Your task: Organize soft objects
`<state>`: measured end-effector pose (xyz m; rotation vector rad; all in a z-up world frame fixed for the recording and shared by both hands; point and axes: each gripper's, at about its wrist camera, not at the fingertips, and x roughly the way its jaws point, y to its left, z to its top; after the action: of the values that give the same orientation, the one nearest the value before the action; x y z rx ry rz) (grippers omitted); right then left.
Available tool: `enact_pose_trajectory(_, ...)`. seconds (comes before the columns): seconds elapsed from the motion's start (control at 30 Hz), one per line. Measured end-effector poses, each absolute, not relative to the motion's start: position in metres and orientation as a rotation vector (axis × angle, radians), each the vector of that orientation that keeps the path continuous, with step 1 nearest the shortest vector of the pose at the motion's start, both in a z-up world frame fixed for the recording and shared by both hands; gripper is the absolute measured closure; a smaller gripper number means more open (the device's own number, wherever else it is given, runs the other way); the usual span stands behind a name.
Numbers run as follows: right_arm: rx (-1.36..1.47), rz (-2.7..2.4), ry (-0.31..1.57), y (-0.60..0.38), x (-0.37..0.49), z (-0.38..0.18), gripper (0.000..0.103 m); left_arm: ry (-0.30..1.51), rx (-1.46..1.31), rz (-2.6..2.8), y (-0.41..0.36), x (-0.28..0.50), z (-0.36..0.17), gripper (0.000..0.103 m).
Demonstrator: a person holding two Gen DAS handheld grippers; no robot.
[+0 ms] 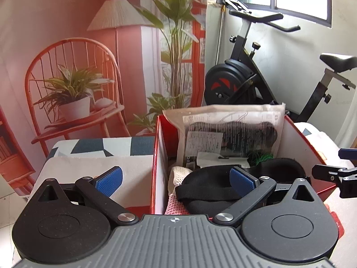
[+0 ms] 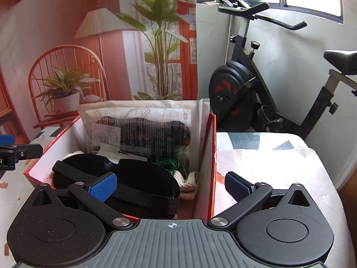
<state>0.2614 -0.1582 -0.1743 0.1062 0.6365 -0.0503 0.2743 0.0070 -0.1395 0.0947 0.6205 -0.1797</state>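
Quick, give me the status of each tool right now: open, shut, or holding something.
Left tool: open, holding nothing; it straddles the left wall of the red box.
Right tool: open, holding nothing; the black eye mask lies loose in the box.

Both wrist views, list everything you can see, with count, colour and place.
box: one, red outside, white inside, on the table
sleep mask: one, black, lying on top in the box
plastic packet: one, clear with print, upright at the box's back
knit cloths: cream and pink, count unclear, under the mask
green cord: one bundle, behind the mask
tablecloth: one, white with patterned patches, over the table
exercise bike: one, black, behind the table
left hand-held gripper: open, empty
right hand-held gripper: open, empty
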Motion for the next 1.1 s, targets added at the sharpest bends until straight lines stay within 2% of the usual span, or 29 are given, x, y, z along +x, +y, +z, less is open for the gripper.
enact_pose_trajectory(0.57, 0.116, -0.070, 0.507, -0.144, 0.201, -0.103, 0.000, 0.475, 0.122, -0.069, 0.014, 0.210, -0.076, 0.000)
enact_pose_trajectory(0.87, 0.080, -0.093, 0.377, -0.123, 0.132, -0.033, 0.000, 0.335, 0.113, -0.062, 0.023, 0.148, -0.017, 0.000)
enact_pose_trajectory(1.1, 0.093, -0.065, 0.276, -0.119, 0.077, 0.018, 0.000, 0.295, 0.058, -0.068, 0.033, 0.104, 0.014, 0.000)
